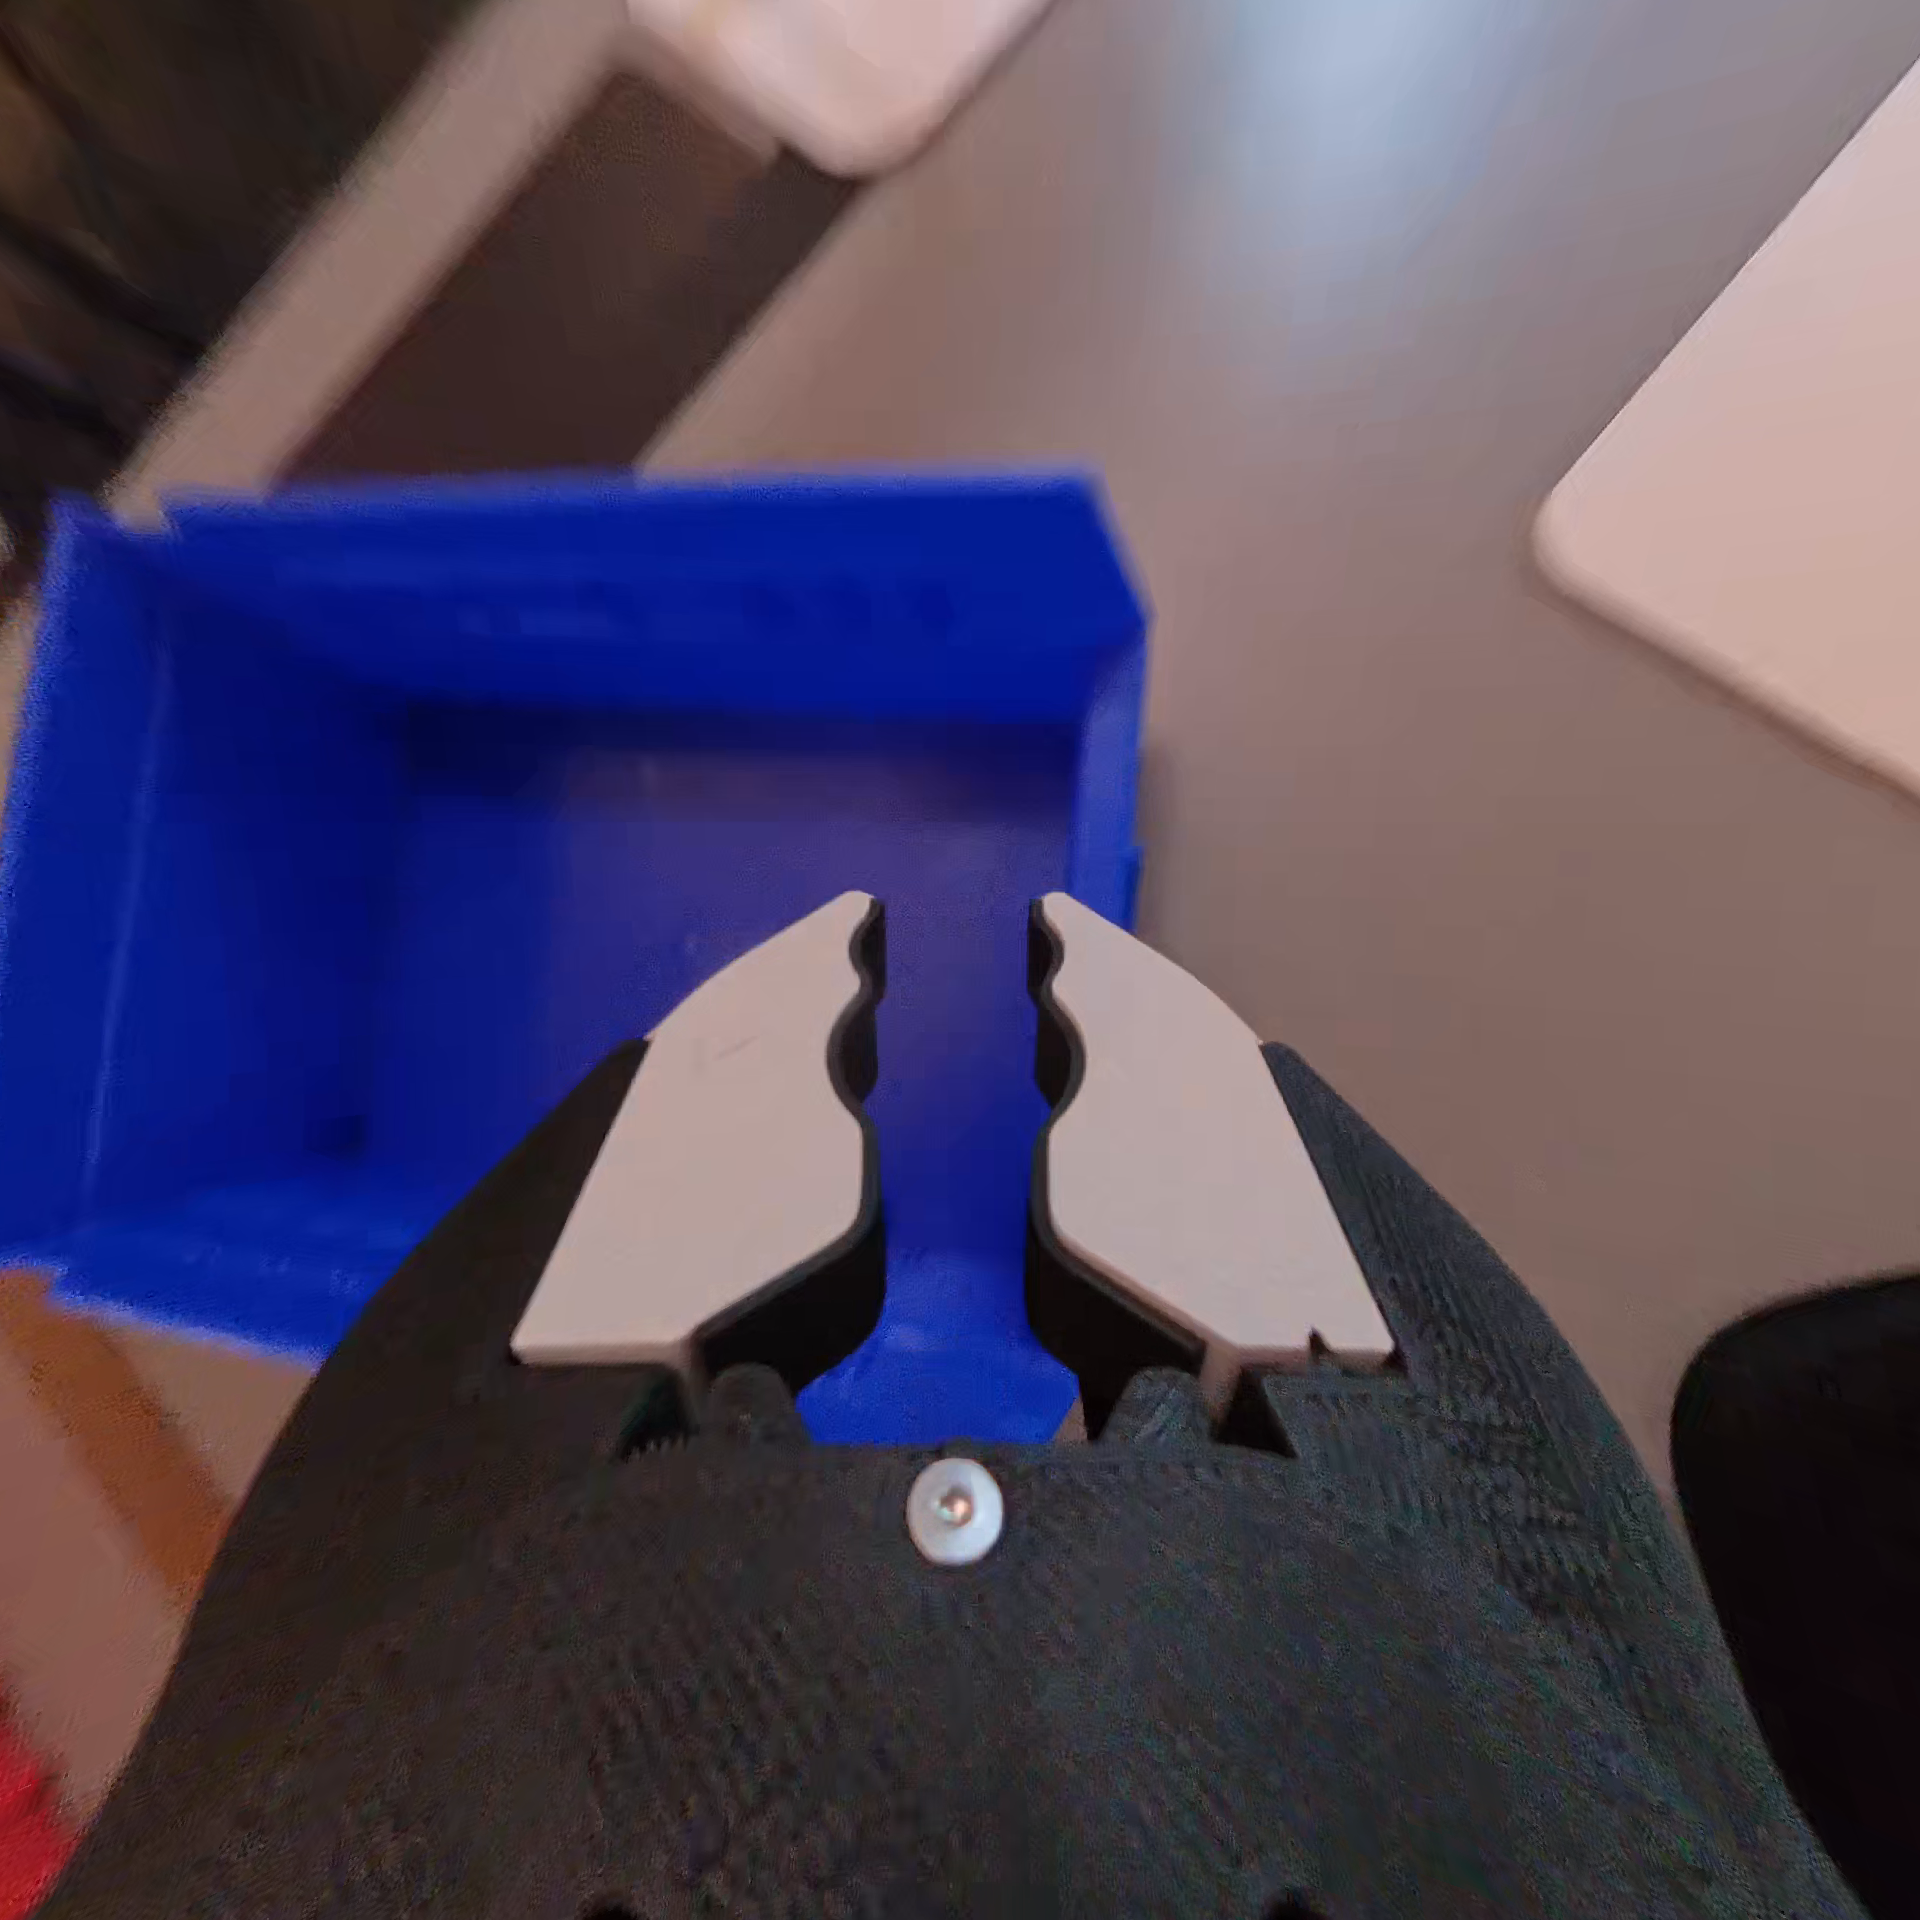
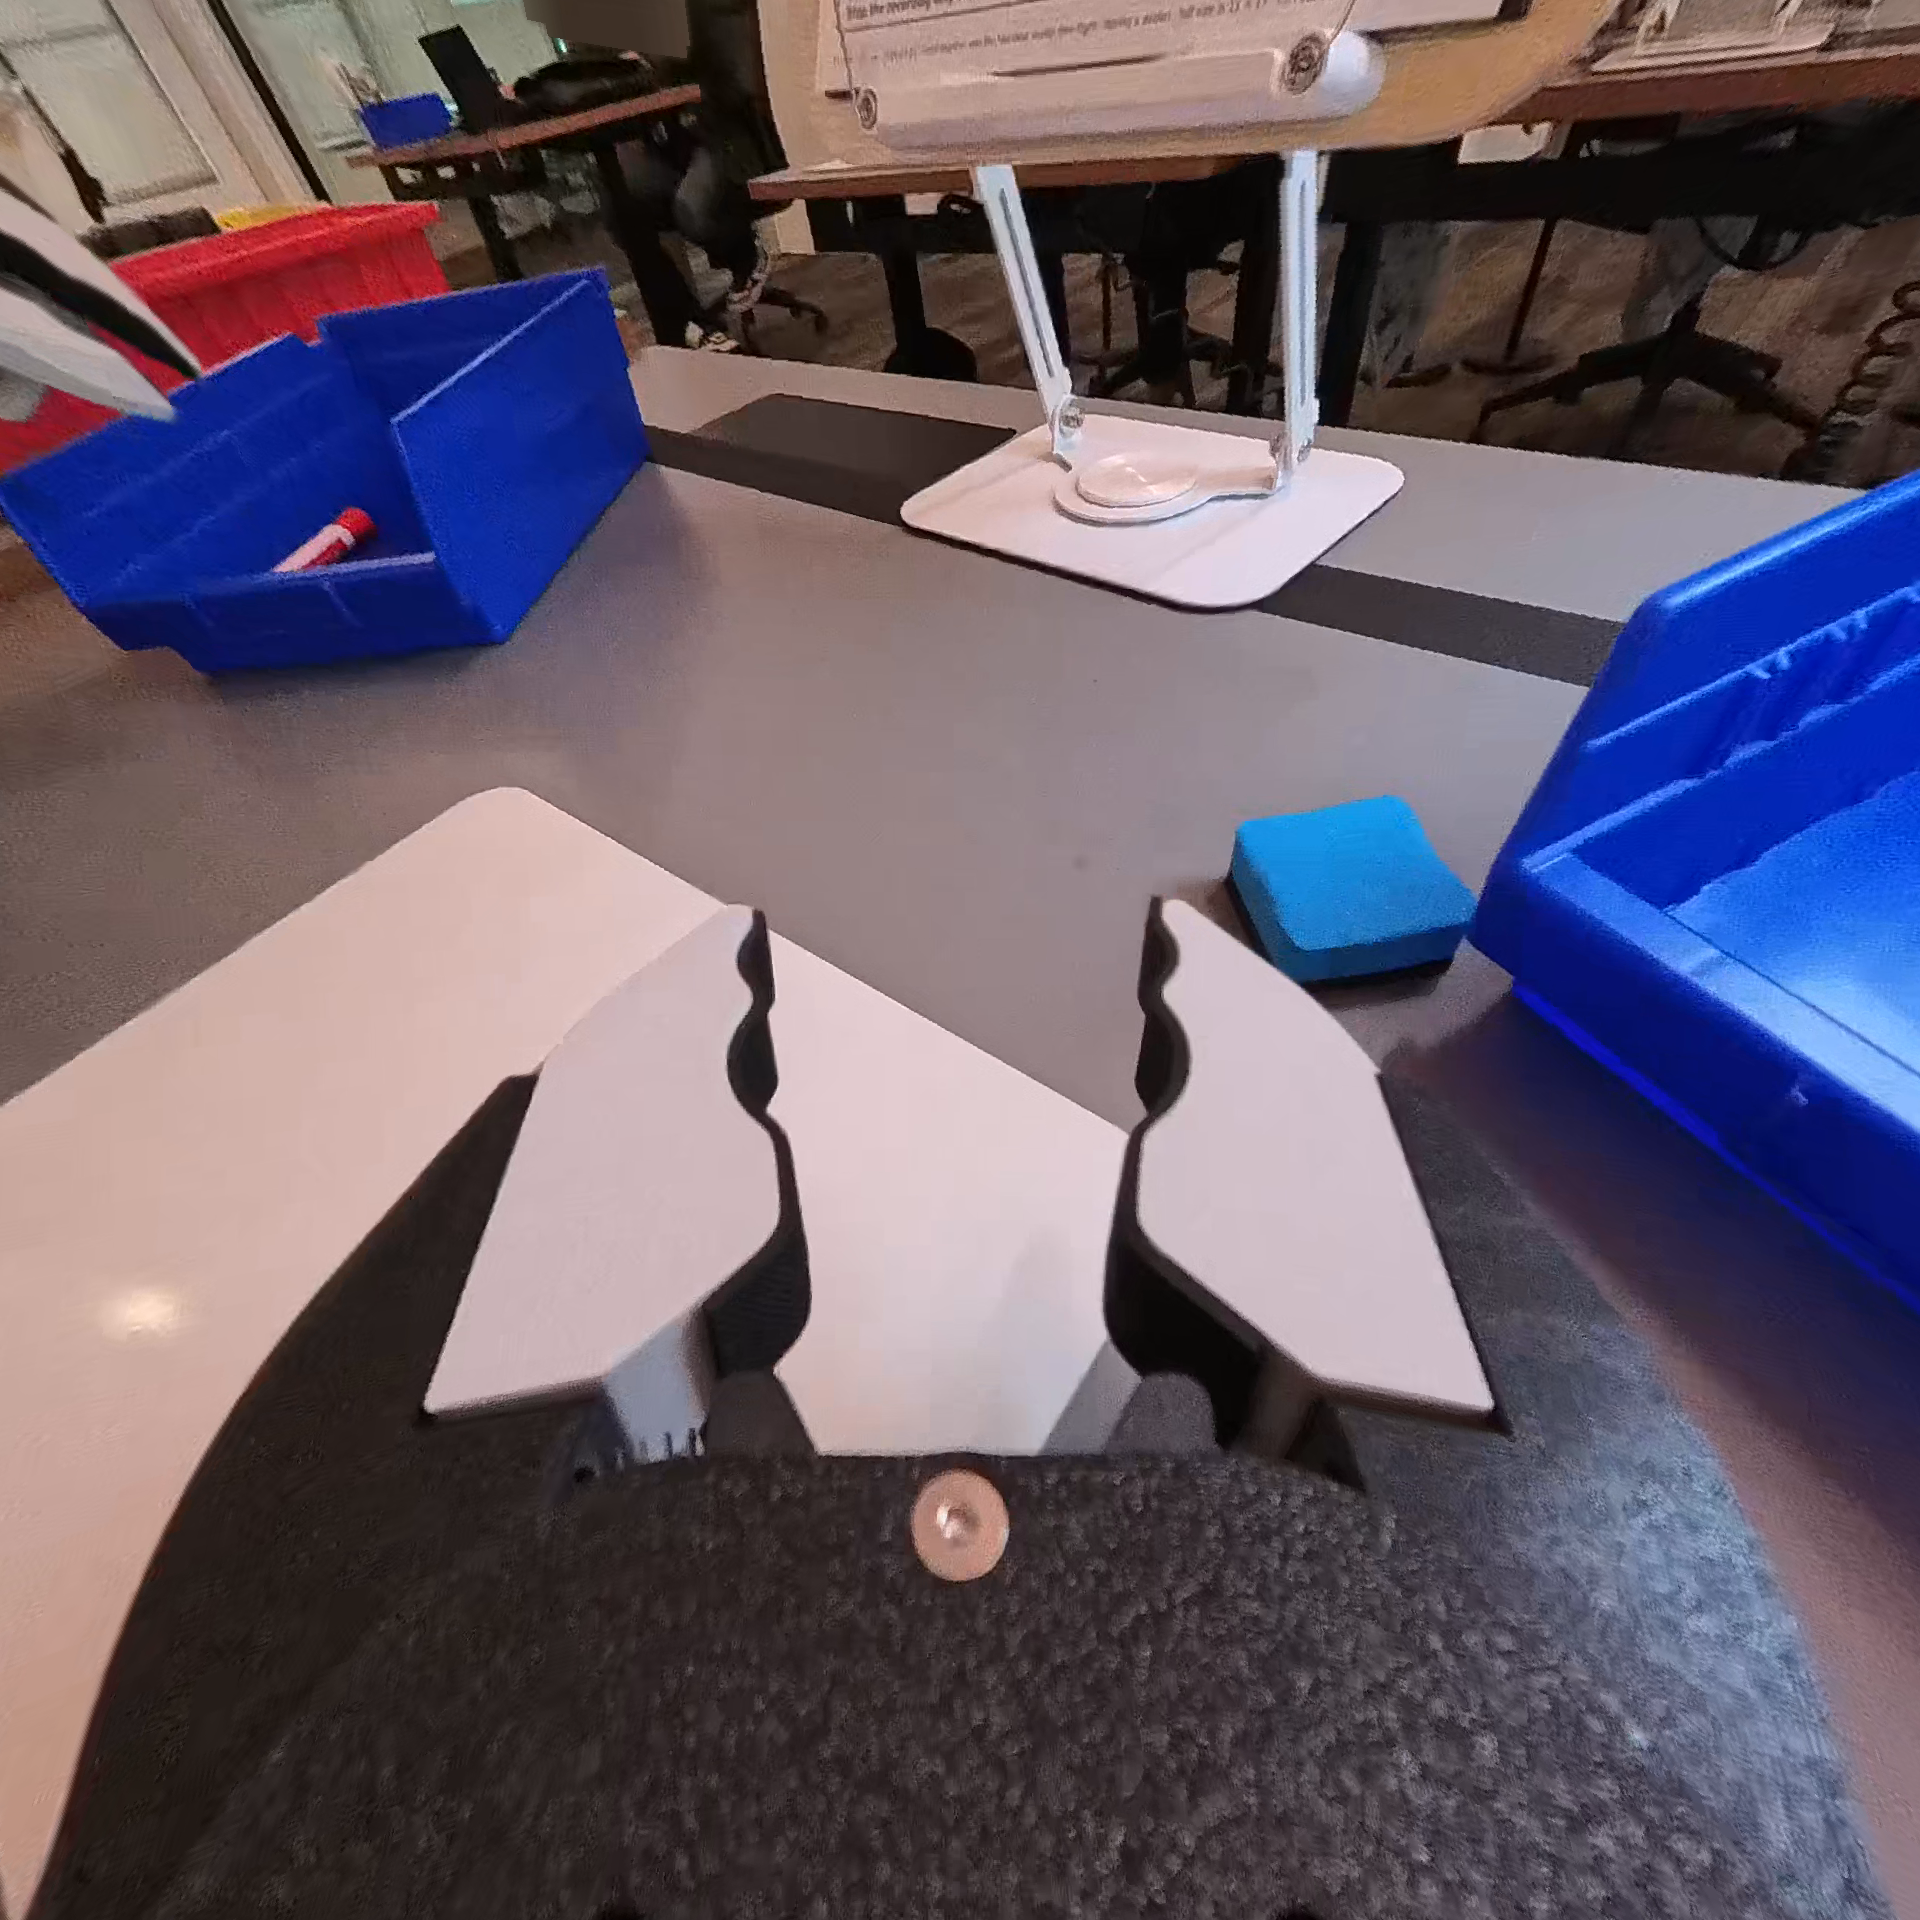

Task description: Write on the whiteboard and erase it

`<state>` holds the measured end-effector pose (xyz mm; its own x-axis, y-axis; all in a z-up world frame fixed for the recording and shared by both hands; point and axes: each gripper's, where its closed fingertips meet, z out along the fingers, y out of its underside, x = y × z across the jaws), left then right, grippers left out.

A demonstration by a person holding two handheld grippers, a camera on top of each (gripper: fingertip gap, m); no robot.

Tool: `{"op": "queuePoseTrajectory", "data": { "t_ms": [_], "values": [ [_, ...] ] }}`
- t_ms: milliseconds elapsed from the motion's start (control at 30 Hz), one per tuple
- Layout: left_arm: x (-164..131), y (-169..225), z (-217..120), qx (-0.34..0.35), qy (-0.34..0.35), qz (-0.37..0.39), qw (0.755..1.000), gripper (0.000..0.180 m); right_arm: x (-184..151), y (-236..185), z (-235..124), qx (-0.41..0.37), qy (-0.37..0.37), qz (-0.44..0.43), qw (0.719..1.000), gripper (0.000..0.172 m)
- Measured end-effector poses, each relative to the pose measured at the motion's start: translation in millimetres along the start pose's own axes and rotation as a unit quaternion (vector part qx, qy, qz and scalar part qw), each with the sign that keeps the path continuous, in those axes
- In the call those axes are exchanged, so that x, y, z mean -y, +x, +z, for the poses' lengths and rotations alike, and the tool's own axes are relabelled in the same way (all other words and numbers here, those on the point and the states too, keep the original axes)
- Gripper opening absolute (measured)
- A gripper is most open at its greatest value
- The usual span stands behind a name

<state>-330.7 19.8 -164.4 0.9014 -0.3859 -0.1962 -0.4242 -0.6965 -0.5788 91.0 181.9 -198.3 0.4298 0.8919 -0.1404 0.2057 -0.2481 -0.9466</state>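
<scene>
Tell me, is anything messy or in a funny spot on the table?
Not much. The blue eraser lies loose on the grey table beside the right blue bin rather than in it, while the red-capped marker sits inside the left bin. The whiteboard looks clean. Nothing spilled or broken.

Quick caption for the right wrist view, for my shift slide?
Open, empty right tongs above the whiteboard, blue eraser beside them on the table.
</scene>
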Motion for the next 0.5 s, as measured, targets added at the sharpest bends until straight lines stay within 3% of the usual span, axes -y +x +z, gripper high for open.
{"op": "queuePoseTrajectory", "data": {
  "t_ms": [100, 200, 500],
  "values": [
    [-53.2, -34.2, 9.8, -0.021, -0.204, 0.038, 0.978, 0.026, 1.6, -5.1, 1.3, 0.005, 0.004, -0.016, 1.0, 0.065],
    [-98.1, -58.4, 12.1, -0.005, -0.368, 0.077, 0.926, 0.029, -4.6, -10.3, 1.7, 0.003, -0.008, -0.041, 0.999, 0.065],
    [-137.7, -76.6, 33.6, 0.022, -0.502, 0.111, 0.857, 0.026, -12.1, -10.0, 5.0, -0.005, -0.021, -0.061, 0.998, 0.062]
  ]
}}
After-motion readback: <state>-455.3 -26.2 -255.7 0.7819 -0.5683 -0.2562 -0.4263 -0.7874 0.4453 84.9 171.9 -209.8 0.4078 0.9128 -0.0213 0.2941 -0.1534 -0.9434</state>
